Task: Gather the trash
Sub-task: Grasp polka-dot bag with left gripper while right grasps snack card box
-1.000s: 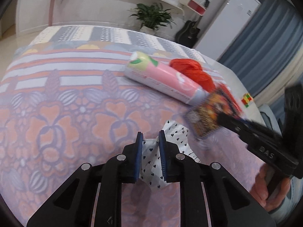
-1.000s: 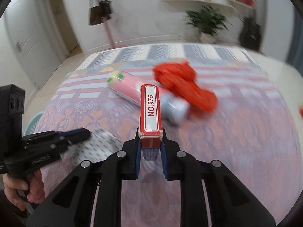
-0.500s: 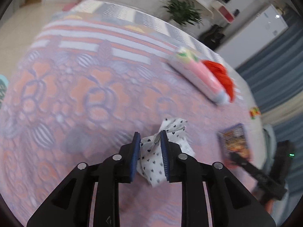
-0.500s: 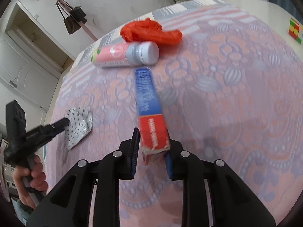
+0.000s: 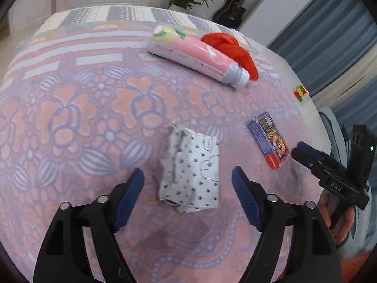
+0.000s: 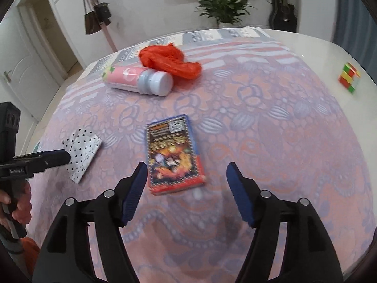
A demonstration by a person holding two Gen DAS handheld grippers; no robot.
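A crumpled white wrapper with dark hearts lies on the patterned cloth between the fingers of my open left gripper; it also shows in the right wrist view. A flat blue-and-red printed box lies on the cloth just ahead of my open right gripper, nearer its left finger; it shows in the left wrist view. A pink bottle with a grey cap and a red plastic bag lie farther back, touching each other. Both grippers are empty.
A patterned pink and lilac tablecloth covers the table. A colourful puzzle cube sits near the right edge on bare white tabletop. A potted plant, a guitar and a shelf stand beyond the far edge.
Both grippers have opened. The left one let go of the heart-print wrapper and the right one let go of the printed box; both items now lie flat on the cloth.
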